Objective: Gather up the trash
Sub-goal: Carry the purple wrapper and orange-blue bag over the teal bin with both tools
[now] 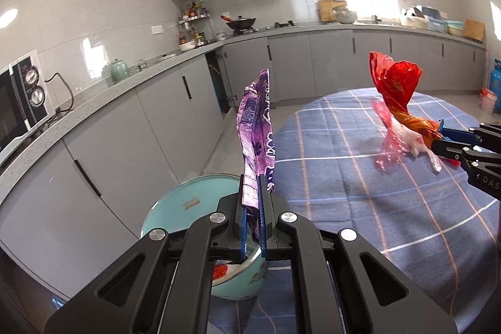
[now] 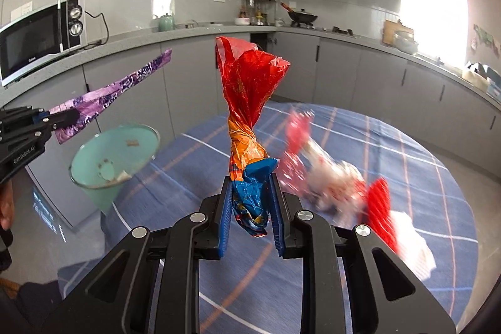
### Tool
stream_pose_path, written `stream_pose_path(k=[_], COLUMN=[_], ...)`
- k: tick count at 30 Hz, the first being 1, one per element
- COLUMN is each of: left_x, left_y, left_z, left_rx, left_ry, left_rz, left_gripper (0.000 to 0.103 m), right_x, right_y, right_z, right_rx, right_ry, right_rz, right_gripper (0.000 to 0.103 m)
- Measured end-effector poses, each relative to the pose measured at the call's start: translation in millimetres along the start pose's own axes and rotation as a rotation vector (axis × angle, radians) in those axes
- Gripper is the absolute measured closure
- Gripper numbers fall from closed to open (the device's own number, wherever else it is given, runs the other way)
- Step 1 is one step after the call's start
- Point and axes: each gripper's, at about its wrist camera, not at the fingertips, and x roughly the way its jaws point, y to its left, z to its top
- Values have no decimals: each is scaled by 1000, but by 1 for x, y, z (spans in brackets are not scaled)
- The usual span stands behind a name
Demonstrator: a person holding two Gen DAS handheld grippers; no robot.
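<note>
Left hand-held gripper (image 1: 253, 208) pinches a purple wrapper (image 1: 258, 127) above the teal bin (image 1: 175, 208); right hand-held gripper (image 2: 250, 208) clamps a red wrapper (image 2: 250, 102) over the surface (image 2: 407, 146).

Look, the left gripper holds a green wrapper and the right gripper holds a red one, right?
Not quite. The left gripper holds a purple wrapper, not a green one, as the left wrist view shows. The right gripper does hold the red wrapper.
</note>
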Motion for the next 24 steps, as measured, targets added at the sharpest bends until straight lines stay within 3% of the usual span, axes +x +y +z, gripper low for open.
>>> stream_pose_path(k=[12,24], left_x=[7,10], left_y=[49,77], left_z=[-4,-6], left_rx=[-111,-153], left_ry=[-10,-13], left_rz=[79,132], left_gripper=[97,97], right_x=[19,31], right_y=[30,58], right_z=[22,39], right_rx=[-17,-47], right_ry=[-32,-50], right_rz=[58,109], right_gripper=[80,80])
